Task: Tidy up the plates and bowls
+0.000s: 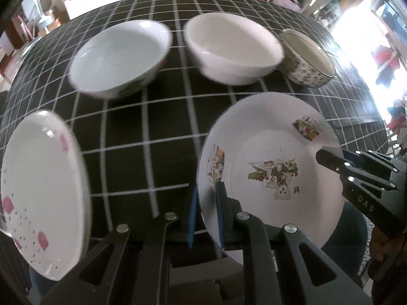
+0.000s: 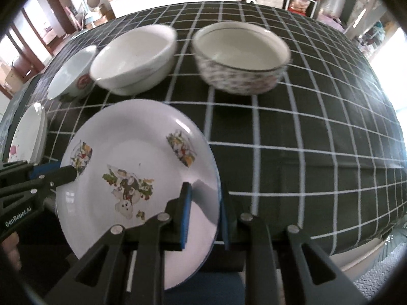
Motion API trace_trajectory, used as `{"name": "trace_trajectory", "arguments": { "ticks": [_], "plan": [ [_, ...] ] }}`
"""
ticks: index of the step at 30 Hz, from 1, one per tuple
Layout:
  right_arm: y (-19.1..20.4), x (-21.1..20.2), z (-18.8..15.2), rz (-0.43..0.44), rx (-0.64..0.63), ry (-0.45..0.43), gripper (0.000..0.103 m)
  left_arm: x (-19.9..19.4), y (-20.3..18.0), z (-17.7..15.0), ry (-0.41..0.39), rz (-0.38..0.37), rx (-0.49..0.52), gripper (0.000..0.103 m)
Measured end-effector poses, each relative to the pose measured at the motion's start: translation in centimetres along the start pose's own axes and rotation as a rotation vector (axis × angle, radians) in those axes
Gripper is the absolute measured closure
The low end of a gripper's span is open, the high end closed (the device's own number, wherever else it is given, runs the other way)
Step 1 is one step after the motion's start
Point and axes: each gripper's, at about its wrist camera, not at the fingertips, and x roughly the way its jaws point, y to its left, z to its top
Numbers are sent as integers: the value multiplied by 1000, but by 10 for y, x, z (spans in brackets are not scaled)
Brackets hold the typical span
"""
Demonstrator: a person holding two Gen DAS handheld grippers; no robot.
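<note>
Here, a white plate with cartoon rabbit pictures (image 1: 269,175) sits at the near edge of a table covered in a black cloth with a white grid (image 1: 152,127), and two hand-held grippers grasp it from opposite sides. The left gripper (image 1: 206,213) has its blue-padded fingers around the plate's rim at about 7 o'clock on the plate, one finger above the rim and one below, closed onto it. The right gripper (image 2: 204,213) holds the same plate (image 2: 137,178) at about 4 o'clock, likewise with one finger on top and one underneath the rim. In the left wrist view the right gripper (image 1: 320,156) enters from 3 o'clock; in the right wrist view the left gripper (image 2: 73,174) enters from 9 o'clock. Part of the plate hangs past the table edge; whether it is lifted off the cloth cannot be told. Beyond the plate, toward 12 o'clock, three bowls stand in a row: a white bowl with a red mark (image 2: 73,76) on its outside, a plain white bowl (image 2: 134,58), and a speckled bowl with a dark rim (image 2: 241,61). A second white plate with pink spots (image 1: 43,193) lies at 9 o'clock from the held plate, well apart from it.
</note>
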Motion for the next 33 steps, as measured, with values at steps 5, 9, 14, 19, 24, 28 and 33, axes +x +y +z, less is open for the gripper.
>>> {"name": "trace_trajectory", "arguments": {
  "ticks": [5,9,14,19,24,28,33],
  "plan": [
    [21,5,10,15,-24,8,78,-5,23,-9,-12,6,-39,91],
    [38,11,19,30,-35,15,78,-9,45,-11,-25,12,-73,91],
    [45,13,21,33,-45,11,78,-13,65,-15,-44,3,-78,91],
    [42,11,16,23,-45,7,77,-11,68,-15,-47,-17,-79,91],
    [53,8,7,21,-37,0,77,-9,76,-14,-47,-39,-81,91],
    [54,9,8,13,-17,4,77,-9,73,-12,-47,-30,-73,91],
    [51,4,11,41,41,10,77,-25,70,-11,-68,-21,-46,91]
  ]
}}
